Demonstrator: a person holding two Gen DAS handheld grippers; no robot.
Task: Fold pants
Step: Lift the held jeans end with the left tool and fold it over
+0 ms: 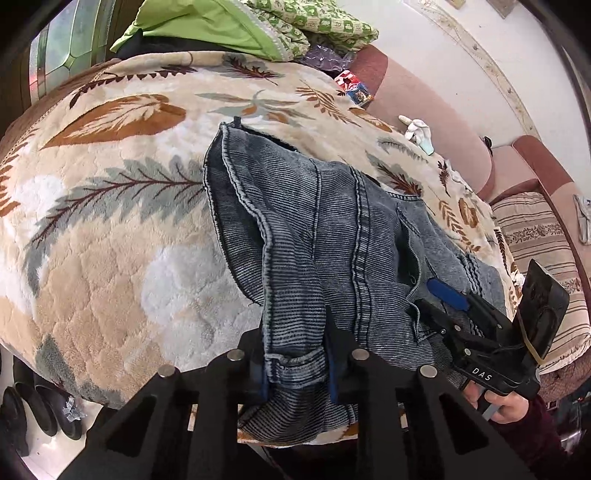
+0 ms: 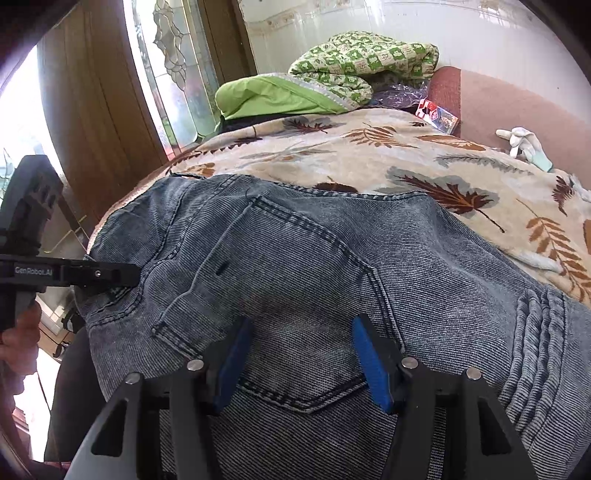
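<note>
Blue-grey denim pants [image 1: 332, 229] lie bunched on a leaf-patterned blanket [image 1: 110, 221]. My left gripper [image 1: 295, 365] is shut on a fold of the pants at the blanket's near edge and lifts it slightly. My right gripper [image 2: 301, 354] is open, its blue pads [image 2: 371, 365] hovering just over the back pocket [image 2: 295, 295] of the pants [image 2: 443, 288]. The right gripper also shows in the left wrist view [image 1: 448, 295], resting over the denim at the right. The left gripper shows at the left of the right wrist view [image 2: 122, 275], against the waistband.
A green quilt [image 1: 229, 29] and patterned bedding [image 2: 362, 59] are piled at the far end. A white glove [image 2: 524, 144] and a small packet [image 2: 437, 112] lie by the pink sofa back [image 1: 443, 122]. A striped cushion [image 1: 543, 251] is right. Shoes [image 1: 40, 410] sit on the floor.
</note>
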